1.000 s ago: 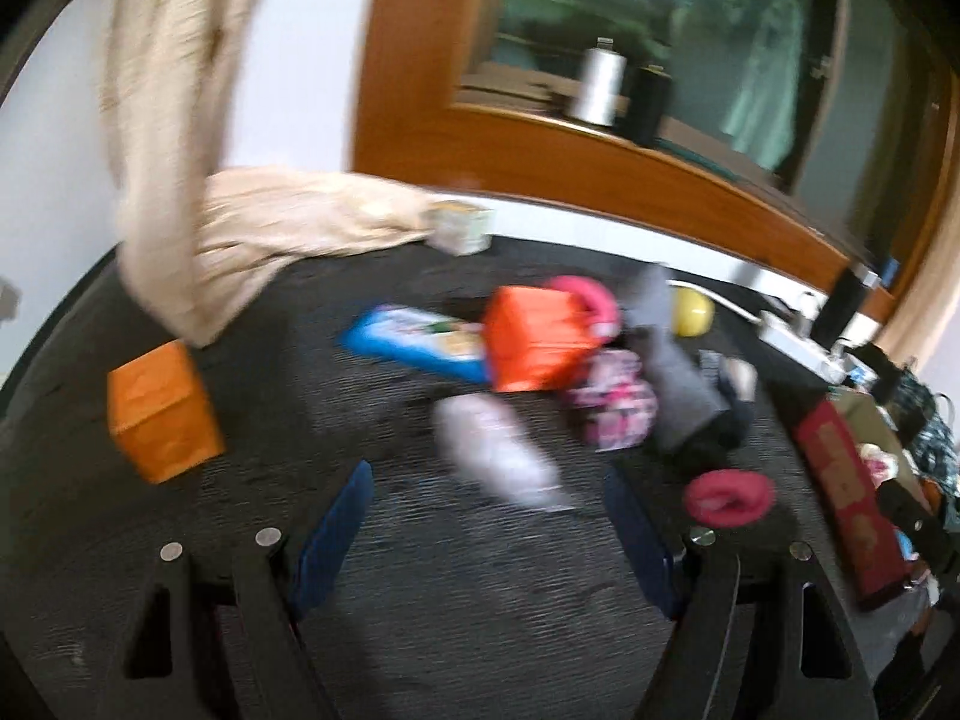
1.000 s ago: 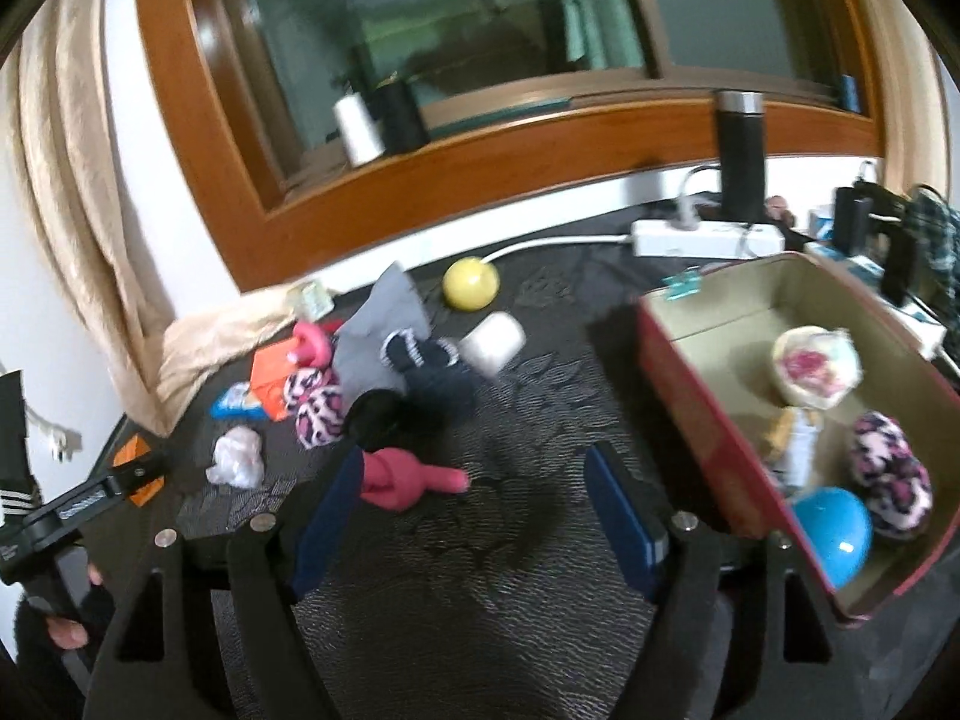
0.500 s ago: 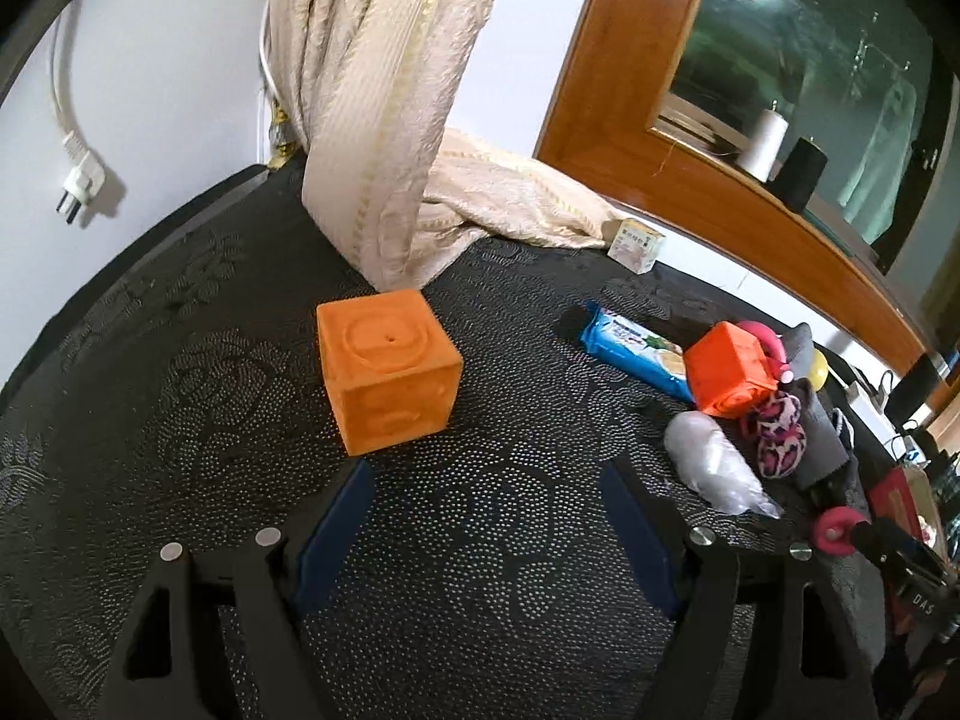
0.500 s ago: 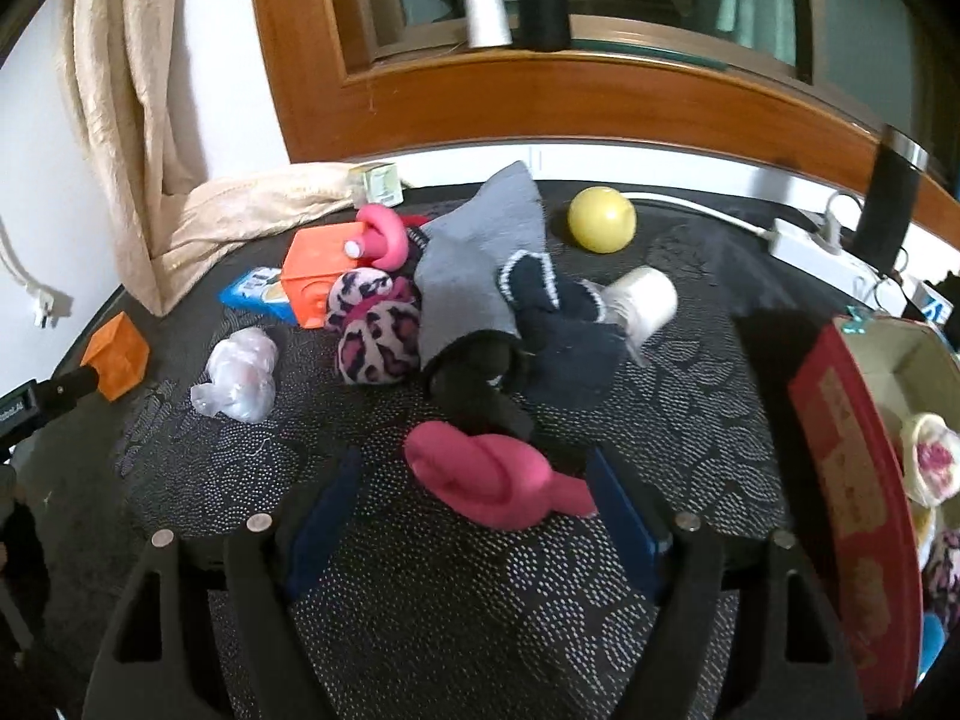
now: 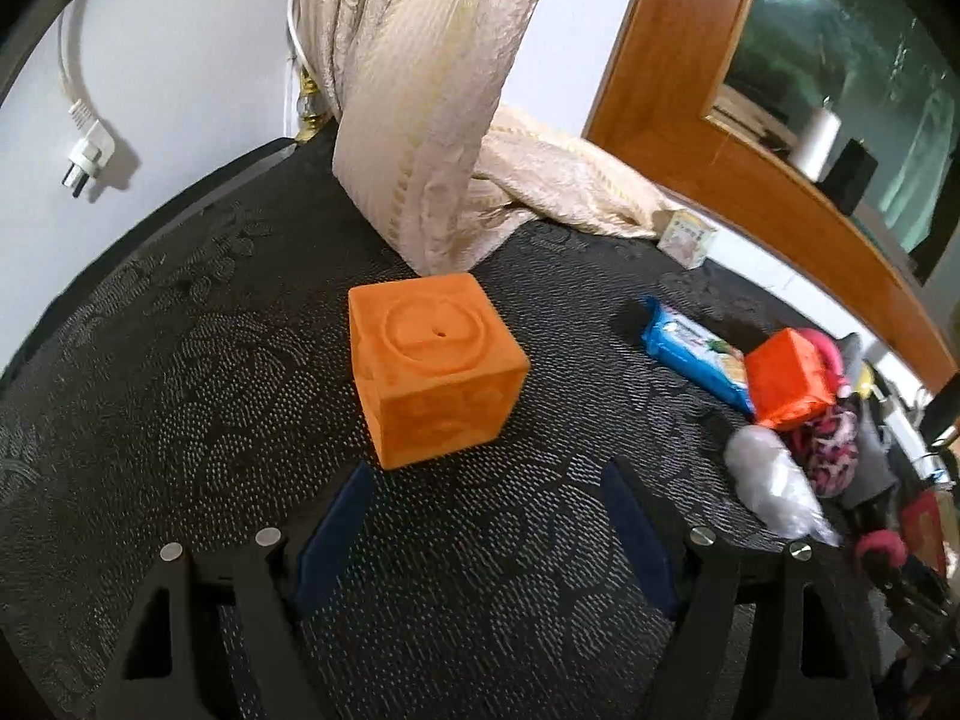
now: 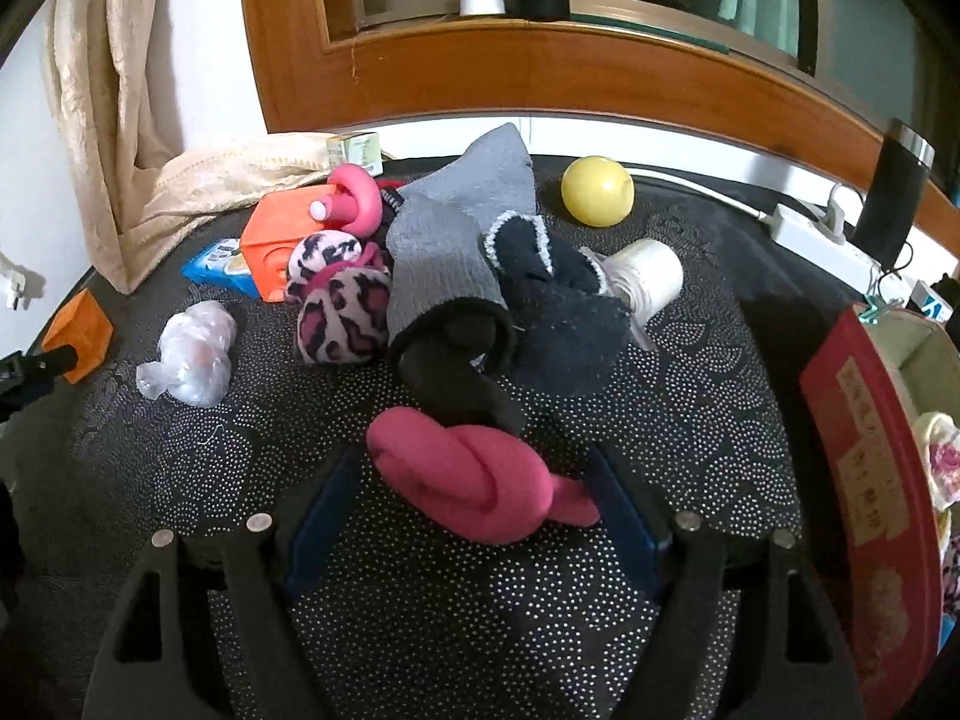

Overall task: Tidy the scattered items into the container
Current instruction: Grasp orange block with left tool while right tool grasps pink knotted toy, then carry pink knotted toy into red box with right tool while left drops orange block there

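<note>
An orange cube (image 5: 435, 366) sits on the dark patterned cloth just ahead of my left gripper (image 5: 486, 480), whose jaws stand open and short of it. In the right wrist view a knotted pink sock (image 6: 474, 483) lies between the open jaws of my right gripper (image 6: 474, 468), pads apart from it. Behind it lie a black sock (image 6: 462, 366), a grey sock (image 6: 462, 240), a navy sock (image 6: 564, 312), a leopard-print sock ball (image 6: 339, 315), a clear plastic bag (image 6: 192, 357) and a yellow ball (image 6: 597, 191). The red box (image 6: 864, 468) stands at the right.
A cream curtain (image 5: 420, 90) hangs behind the orange cube. A second orange box (image 6: 279, 240) with a pink ring (image 6: 357, 204), a blue snack packet (image 5: 696, 354) and a white roll (image 6: 651, 273) lie in the pile. A power strip (image 6: 810, 225) and a dark bottle (image 6: 891, 198) stand by the window sill.
Both grippers have sunk and rolled. The left swung from the pile to face the orange cube, now close. The right closed in until the pink sock lies between its jaws.
</note>
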Demonstrator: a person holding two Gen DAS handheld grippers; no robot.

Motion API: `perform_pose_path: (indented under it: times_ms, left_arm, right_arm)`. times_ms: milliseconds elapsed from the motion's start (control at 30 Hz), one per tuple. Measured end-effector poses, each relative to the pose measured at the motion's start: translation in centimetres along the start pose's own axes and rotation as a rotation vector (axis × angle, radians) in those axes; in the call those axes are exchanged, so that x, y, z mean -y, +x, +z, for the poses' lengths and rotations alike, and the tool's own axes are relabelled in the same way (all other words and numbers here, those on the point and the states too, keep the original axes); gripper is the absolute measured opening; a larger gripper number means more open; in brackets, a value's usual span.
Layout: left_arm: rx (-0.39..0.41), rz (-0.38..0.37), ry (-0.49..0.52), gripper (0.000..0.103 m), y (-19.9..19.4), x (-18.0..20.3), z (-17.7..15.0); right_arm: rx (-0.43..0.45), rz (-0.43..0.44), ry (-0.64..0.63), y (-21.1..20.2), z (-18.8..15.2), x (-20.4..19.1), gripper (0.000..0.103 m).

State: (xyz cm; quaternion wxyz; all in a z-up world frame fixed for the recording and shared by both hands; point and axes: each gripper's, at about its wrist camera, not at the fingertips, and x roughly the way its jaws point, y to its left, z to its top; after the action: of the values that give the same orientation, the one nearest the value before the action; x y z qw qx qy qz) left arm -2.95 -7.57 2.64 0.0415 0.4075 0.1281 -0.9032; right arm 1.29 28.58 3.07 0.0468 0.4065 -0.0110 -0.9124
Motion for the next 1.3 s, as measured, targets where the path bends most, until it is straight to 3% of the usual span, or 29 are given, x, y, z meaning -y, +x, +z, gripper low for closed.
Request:
perform_pose_path:
  times_ms: [200, 400, 500, 533, 567, 633, 733, 900, 1300]
  left_arm:
    - [0.009, 0.136, 0.027, 0.08, 2.2, 0.6, 2.3]
    - [-0.008, 0.237, -0.034, 0.081, 5.4, -0.7, 3.8]
    - [-0.008, 0.223, -0.051, 0.08, 5.6, -1.2, 3.8]
    - [0.001, 0.219, -0.048, 0.076, 5.4, -1.2, 3.8]
    - [0.007, 0.214, -0.044, 0.064, 5.3, -1.1, 3.7]
    - [0.007, 0.197, -0.027, 0.058, 5.1, -0.8, 3.5]
    - [0.011, 0.149, -0.002, 0.056, 4.5, 0.0, 3.1]
    - [0.067, 0.092, 0.06, 0.054, 2.0, 2.4, 2.1]
    - [0.114, -0.006, 0.123, 0.054, -1.4, 5.9, 1.0]
  right_arm:
    - [0.006, 0.01, 0.01, -0.5, -0.1, 0.6, 0.081]
    - [0.004, 0.016, 0.014, -0.9, -0.3, 1.2, 0.081]
    - [0.005, 0.01, 0.015, -1.0, 0.0, 1.4, 0.08]
    - [0.006, 0.008, 0.016, -1.1, 0.1, 1.5, 0.077]
    - [0.007, 0.007, 0.017, -1.2, 0.1, 1.6, 0.073]
    - [0.022, 0.021, 0.018, -1.6, 0.0, 1.5, 0.067]
    - [0.041, 0.042, 0.014, -2.0, -0.1, 1.2, 0.054]
    - [0.05, 0.072, 0.033, -1.0, 0.4, 0.5, 0.046]
    - [0.098, 0.138, 0.133, -2.7, 0.4, 2.1, 0.044]
